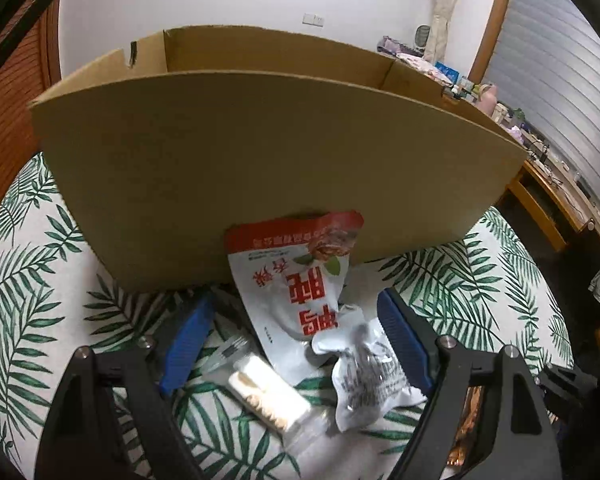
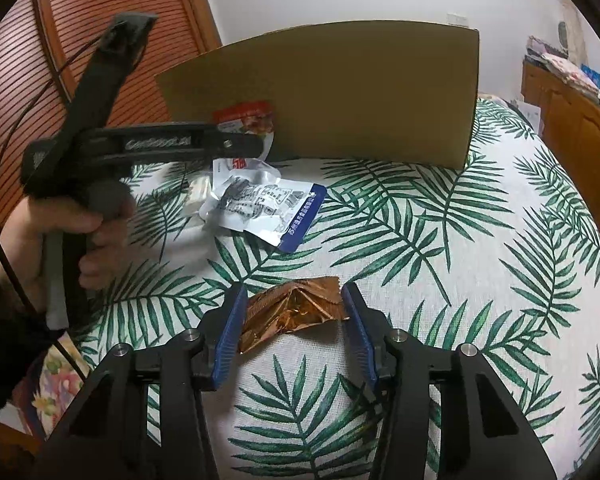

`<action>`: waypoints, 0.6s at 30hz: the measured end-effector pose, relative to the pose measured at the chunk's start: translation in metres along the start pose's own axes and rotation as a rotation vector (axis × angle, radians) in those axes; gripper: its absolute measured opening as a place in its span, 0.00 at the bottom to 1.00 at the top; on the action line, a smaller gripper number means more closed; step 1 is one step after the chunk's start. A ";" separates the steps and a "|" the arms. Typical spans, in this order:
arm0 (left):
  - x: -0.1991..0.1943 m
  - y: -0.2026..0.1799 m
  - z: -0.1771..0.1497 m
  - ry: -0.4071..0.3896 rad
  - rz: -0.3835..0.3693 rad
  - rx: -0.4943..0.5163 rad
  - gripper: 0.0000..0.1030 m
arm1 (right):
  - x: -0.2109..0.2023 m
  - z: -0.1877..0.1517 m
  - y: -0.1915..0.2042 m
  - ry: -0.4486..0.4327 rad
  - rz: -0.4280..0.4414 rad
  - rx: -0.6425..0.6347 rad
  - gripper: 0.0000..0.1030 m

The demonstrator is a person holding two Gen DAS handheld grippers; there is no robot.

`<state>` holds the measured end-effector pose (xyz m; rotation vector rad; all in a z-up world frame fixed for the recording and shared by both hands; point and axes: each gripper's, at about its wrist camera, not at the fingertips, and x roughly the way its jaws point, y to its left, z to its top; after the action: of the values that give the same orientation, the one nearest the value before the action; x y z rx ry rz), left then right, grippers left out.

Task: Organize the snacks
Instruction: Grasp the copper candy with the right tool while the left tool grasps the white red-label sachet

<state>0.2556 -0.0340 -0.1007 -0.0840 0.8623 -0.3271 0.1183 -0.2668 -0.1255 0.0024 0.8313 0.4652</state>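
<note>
1. Two grippers, both spread: your right gripper [image 2: 294,316] straddles the copper snack packet [image 2: 292,312], not clamped.
2. Your left gripper [image 1: 292,334] brackets the white-and-red pouch [image 1: 296,276], silver pouch [image 1: 364,368] and wafer pack [image 1: 268,396].
3. Cardboard box [image 1: 260,160] stands beyond, white-and-red pouch leaning on it.

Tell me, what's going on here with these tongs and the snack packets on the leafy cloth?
A person is sorting snacks with a two-finger gripper in each hand. The left gripper is open around a small pile beside the cardboard box: a red-and-white packet leaning on the box, a crumpled silver packet and a clear-wrapped wafer. The right gripper is open with a shiny copper-coloured wrapper between its fingers, not yet squeezed. All the snacks in view lie outside the box on the leaf-print cloth.
</note>
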 end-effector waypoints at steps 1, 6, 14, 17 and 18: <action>0.002 0.000 0.000 0.002 0.006 0.000 0.78 | 0.000 -0.001 0.001 -0.001 -0.003 -0.006 0.47; 0.018 -0.005 0.001 0.046 0.021 -0.006 0.59 | 0.001 -0.002 0.006 -0.003 -0.021 -0.035 0.49; 0.012 -0.013 -0.001 0.031 -0.029 0.020 0.30 | 0.005 -0.004 0.015 -0.004 -0.058 -0.078 0.48; 0.005 -0.014 -0.003 0.008 -0.039 0.036 0.25 | 0.004 -0.006 0.019 -0.008 -0.069 -0.089 0.25; 0.002 -0.014 -0.003 0.002 -0.046 0.037 0.22 | 0.004 -0.007 0.018 -0.008 -0.064 -0.082 0.22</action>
<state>0.2509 -0.0481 -0.1019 -0.0689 0.8572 -0.3866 0.1088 -0.2497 -0.1296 -0.0975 0.8022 0.4380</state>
